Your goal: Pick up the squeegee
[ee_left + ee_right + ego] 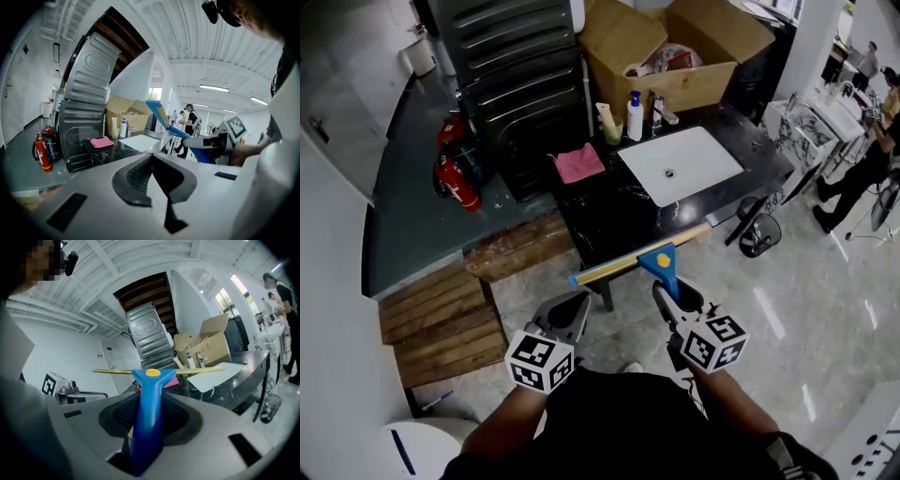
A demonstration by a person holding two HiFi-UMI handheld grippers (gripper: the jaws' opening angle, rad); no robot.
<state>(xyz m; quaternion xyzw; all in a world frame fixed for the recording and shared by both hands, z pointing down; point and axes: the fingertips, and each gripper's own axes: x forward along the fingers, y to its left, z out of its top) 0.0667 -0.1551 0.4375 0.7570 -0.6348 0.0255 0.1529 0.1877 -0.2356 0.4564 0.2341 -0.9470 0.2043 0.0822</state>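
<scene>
The right gripper [675, 300] clamps the squeegee [659, 261] by its blue handle, with the blade crosswise at twelve o'clock from the jaws. I judge this keeps the rubber edge clear of the black counter [600, 216] below (the lift looks done). The left gripper [569, 316], at nine o'clock, is closed on nothing. No writing is legible; the label on the bottle [635, 117] is too small.

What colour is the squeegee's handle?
Blue squeegee handle, with a yellow dot; right gripper view shows it best.
</scene>
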